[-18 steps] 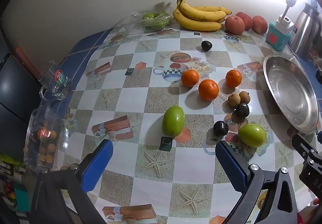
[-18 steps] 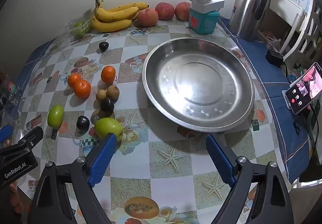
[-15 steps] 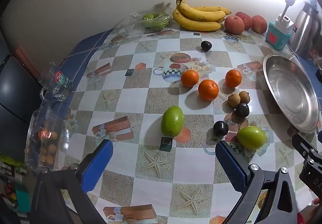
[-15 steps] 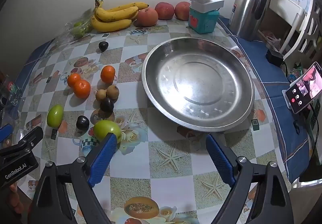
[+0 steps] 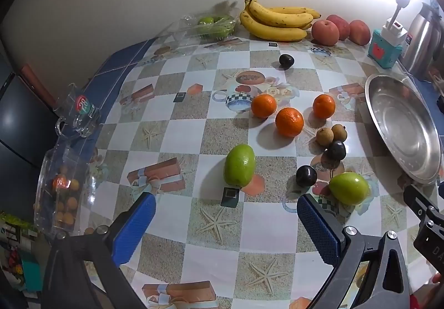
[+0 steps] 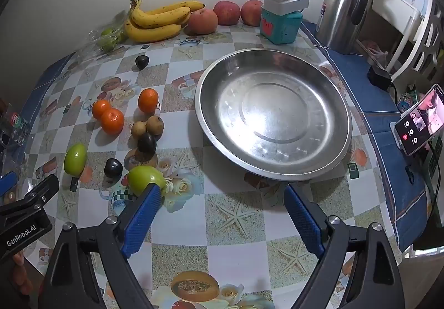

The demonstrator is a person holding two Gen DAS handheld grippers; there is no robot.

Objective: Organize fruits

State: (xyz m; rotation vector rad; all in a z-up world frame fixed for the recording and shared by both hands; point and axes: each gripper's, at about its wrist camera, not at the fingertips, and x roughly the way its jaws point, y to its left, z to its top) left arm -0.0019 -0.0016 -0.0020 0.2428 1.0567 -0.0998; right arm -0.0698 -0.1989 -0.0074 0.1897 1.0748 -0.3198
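The left gripper [image 5: 224,221], with blue ribbed pads on black arms, is released: its jaws stand wide apart over the checked, starfish-printed tablecloth [image 5: 194,131] with nothing between them. The right gripper [image 6: 222,210], of the same build, is likewise released and holds nothing. In the right wrist view, the round stainless-steel basin [image 6: 273,168] lies at 12 o'clock of the right gripper and contains no fruit. The loose fruit lies to the 9 and 10 o'clock side of the basin. A green oval mango-like fruit [image 6: 145,180] sits just beyond the right gripper's left pad; whether they touch cannot be told. A second green oval fruit [image 5: 239,165] lies at 12 o'clock of the left gripper, well apart from the first. Two dark round plum-like fruits [image 5: 306,175] lie between the green fruits and two small brown round fruits [image 5: 324,136], one of the dark fruits just beside the brown pair. Three orange mandarins [image 5: 289,122] lie further out at 12 o'clock, and a third dark fruit [image 5: 286,60] lies alone beyond them. Along the wall stand a bunch of yellow bananas [image 5: 277,21], three red-pink peaches [image 5: 325,32], a teal box with a white lamp [image 6: 280,21] and a steel thermos jug [image 6: 345,5]. A clear glass mug [image 5: 77,114] stands at the table's 9 o'clock edge.
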